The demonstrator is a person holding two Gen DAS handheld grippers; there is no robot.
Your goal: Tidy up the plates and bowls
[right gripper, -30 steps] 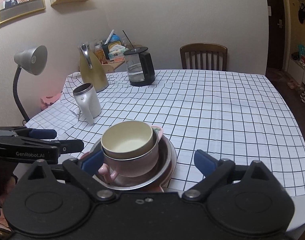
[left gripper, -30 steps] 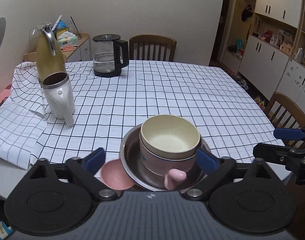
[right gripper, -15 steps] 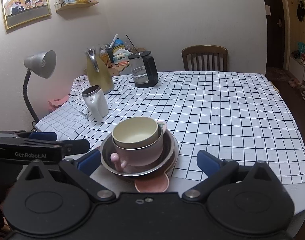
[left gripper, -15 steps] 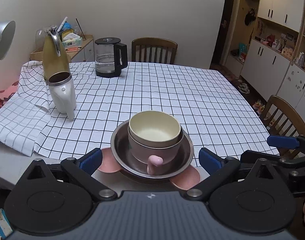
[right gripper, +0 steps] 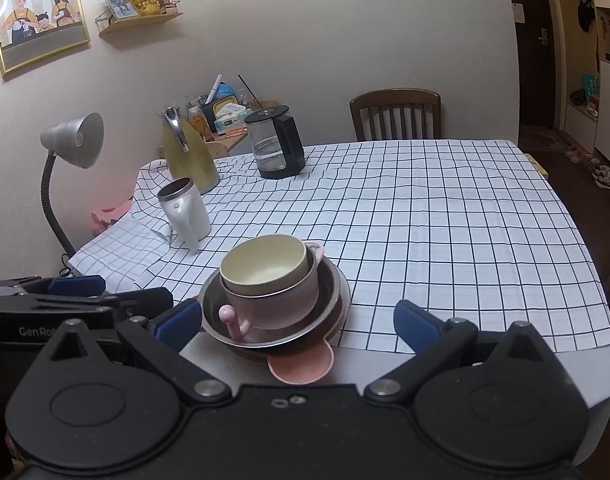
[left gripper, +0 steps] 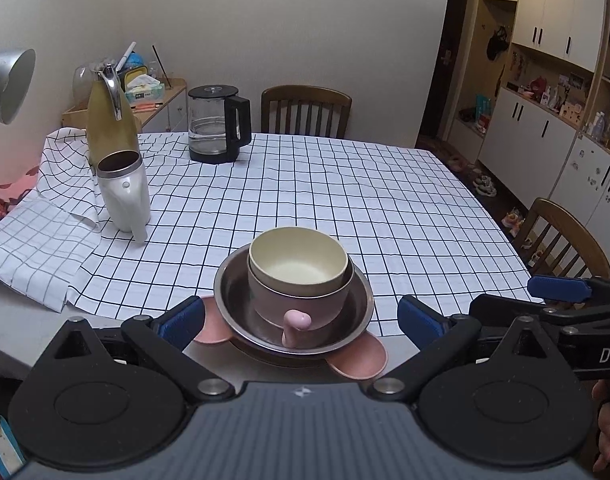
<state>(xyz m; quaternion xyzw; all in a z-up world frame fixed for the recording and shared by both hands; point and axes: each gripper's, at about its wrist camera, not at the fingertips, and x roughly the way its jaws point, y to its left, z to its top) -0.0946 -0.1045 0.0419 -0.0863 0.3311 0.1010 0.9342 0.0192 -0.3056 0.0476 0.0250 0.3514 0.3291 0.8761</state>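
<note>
A cream bowl (left gripper: 299, 260) (right gripper: 265, 264) sits nested in a pink bowl with a knob handle (left gripper: 297, 306) (right gripper: 277, 304). Both rest in a steel dish (left gripper: 233, 292) (right gripper: 213, 320), which lies on a pink eared plate (left gripper: 363, 354) (right gripper: 303, 364) at the table's near edge. My left gripper (left gripper: 301, 318) is open just short of the stack, one finger off each side of it, holding nothing. In the right wrist view my right gripper (right gripper: 297, 320) is open too and empty, with the stack nearer its left finger.
On the checked tablecloth (left gripper: 325, 196) stand a white cup (left gripper: 123, 192), a yellow jug (left gripper: 111, 124) and a glass kettle (left gripper: 217, 124). Wooden chairs (left gripper: 305, 110) stand at the far side and the right. A desk lamp (right gripper: 71, 148) leans in from the left.
Both grippers have drawn back and risen away from the stack, so the pink eared plate under the steel dish now shows. The stack has stayed in place.
</note>
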